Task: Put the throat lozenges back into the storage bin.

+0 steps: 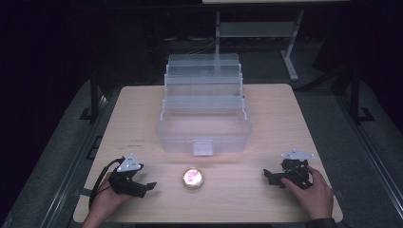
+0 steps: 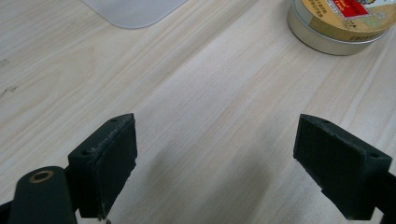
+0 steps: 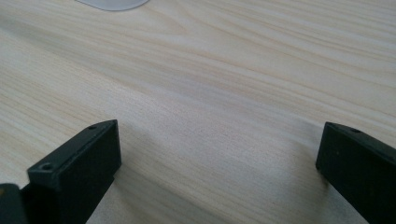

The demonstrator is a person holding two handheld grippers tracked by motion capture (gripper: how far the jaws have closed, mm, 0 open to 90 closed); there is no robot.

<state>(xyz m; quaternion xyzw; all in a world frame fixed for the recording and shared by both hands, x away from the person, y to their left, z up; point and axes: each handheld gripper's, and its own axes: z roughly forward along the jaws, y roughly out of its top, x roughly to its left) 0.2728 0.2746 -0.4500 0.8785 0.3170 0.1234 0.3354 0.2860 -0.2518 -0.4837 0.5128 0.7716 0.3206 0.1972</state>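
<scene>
1. Round tin point(image 1: 193, 178) lies flat on the wooden table point(image 1: 275, 118), between the two grippers and nearer the left one; in the high view its lid glares pinkish-white under the light.
2. Left gripper point(image 1: 151, 185) rests low on the table in the person's left hand point(image 1: 105, 202), its jaws spread wide with bare wood between them, holding nothing.
3. In the left gripper view the tin point(image 2: 340, 23) sits ahead of the fingers point(image 2: 108, 158) and off toward the right-hand finger, well apart from both; it has a plain silver wall and a yellow-tan lid.
4. The lid carries a red label with white marks and small dark print along the edge, but the writing is too small and cut off to read; no brand can be made out.
5. Right gripper point(image 1: 266, 175) lies on the table in the person's right hand point(image 1: 311, 192), its jaws pointing toward the tin and spread wide over bare wood, gripping nothing.
6. Clear plastic tiered box point(image 1: 204, 111) stands open beyond both sets of fingers, its trays stepped back and up, its front latch facing the tin.
7. A rounded translucent corner of that box point(image 2: 133, 11) shows ahead of the left fingers, toward the left-hand one.
</scene>
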